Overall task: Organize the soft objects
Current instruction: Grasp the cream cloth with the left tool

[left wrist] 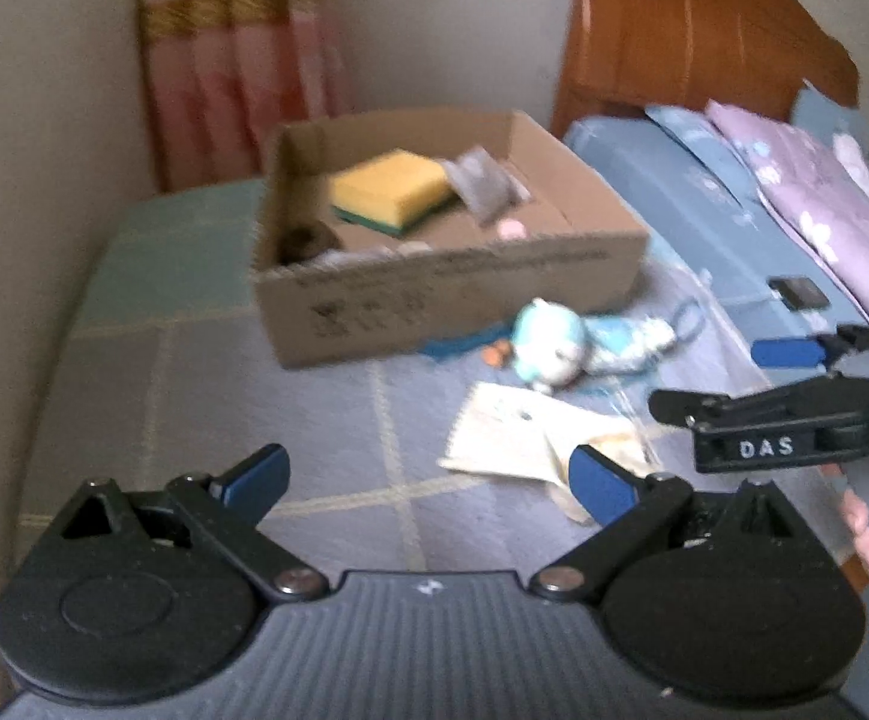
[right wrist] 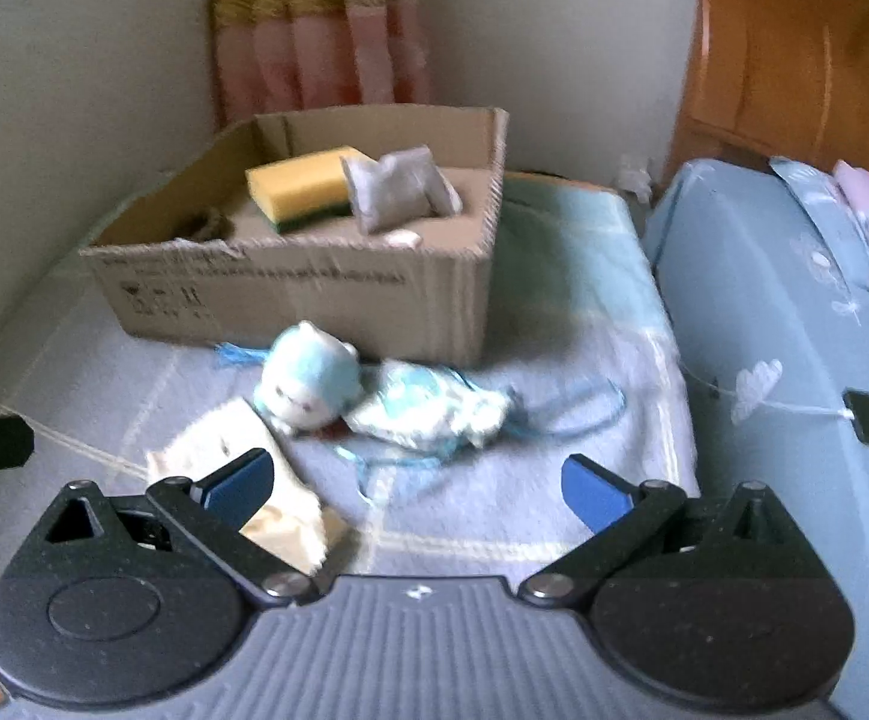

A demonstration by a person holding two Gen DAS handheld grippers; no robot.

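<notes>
While the bed carries a box at twelve o'clock, already holding a sponge, the plush lies just before it. Light and squashy by the look of it, best pinched across its head, it sits at eleven o'clock from the right gripper, which gapes wide and empty; the left gripper likewise, plush at one o'clock.

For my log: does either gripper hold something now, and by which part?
Nothing is held. The left gripper and right gripper are both open and empty.
</notes>
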